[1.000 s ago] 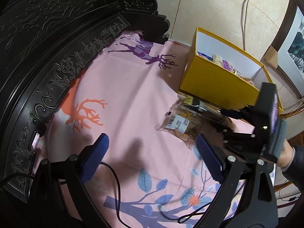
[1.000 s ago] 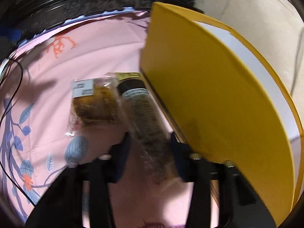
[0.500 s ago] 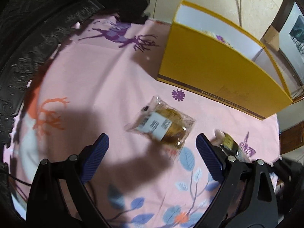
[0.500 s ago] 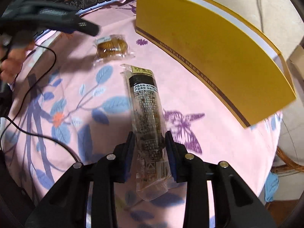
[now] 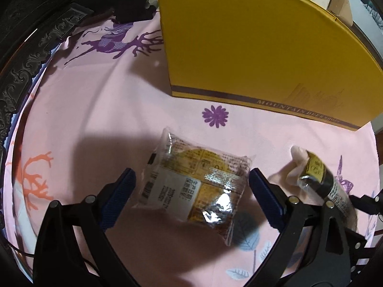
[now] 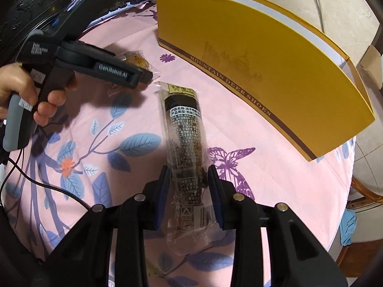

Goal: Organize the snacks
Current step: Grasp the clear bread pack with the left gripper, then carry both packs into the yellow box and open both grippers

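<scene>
Right then, my left gripper (image 5: 191, 196) hung spread over the wrapped pastry packet (image 5: 198, 186) on the table (image 5: 95, 110), packet between its blue pads, long side across the gap. My right gripper (image 6: 189, 191) pinched the long snack bar (image 6: 186, 148), shoe box (image 6: 263, 59) ahead.

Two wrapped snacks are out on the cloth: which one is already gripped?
The long dark snack pack, clamped between the right tongs. The squarish golden pastry pack lies flat on the pink cloth, the open left tongs straddling it.
</scene>
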A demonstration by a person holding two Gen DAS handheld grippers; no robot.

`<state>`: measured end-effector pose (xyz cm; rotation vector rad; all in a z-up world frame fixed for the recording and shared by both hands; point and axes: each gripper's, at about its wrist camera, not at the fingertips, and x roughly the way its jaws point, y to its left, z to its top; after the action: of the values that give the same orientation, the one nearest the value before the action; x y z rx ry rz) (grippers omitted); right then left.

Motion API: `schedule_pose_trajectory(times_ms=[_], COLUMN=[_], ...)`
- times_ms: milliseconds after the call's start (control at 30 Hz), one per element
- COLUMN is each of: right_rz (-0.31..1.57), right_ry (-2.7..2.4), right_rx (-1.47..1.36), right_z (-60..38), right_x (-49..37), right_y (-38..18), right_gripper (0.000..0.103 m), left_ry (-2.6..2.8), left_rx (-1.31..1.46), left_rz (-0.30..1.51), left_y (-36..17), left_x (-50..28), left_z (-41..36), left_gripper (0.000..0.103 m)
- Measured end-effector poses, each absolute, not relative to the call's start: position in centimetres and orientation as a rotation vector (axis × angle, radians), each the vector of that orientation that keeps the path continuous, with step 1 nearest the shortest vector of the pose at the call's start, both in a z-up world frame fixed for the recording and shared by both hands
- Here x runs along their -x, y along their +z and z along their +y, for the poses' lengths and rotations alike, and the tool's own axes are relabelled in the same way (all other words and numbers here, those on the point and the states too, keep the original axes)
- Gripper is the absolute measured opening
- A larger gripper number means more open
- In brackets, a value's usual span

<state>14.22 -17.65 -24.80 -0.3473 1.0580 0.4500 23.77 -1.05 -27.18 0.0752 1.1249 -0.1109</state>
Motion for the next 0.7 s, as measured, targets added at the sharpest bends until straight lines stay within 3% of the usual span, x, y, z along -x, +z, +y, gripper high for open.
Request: schedule_pose_trajectory(times_ms=[300, 433, 700], right_rz=[1.084, 1.079, 1.078], right_ry=[0.415, 0.403, 0.389], right_rx=[0.303, 0.305, 0.238], right_z=[-18.0, -18.2, -20.1], right_x=[-15.8, -16.0, -14.3], right_y=[-25.7, -25.5, -23.9], right_gripper=[0.038, 0.03, 0.029], left_ry=[-0.151, -0.157, -0.175], left_rx=[-0.093, -0.084, -0.059], left_rz=[1.083, 1.065, 1.039], left_y=[-27.0, -26.6, -24.9], left_x=[-23.1, -22.9, -22.0], left_z=[-1.5, -1.5, -2.1], left_gripper=[0.067, 0.062, 0.061])
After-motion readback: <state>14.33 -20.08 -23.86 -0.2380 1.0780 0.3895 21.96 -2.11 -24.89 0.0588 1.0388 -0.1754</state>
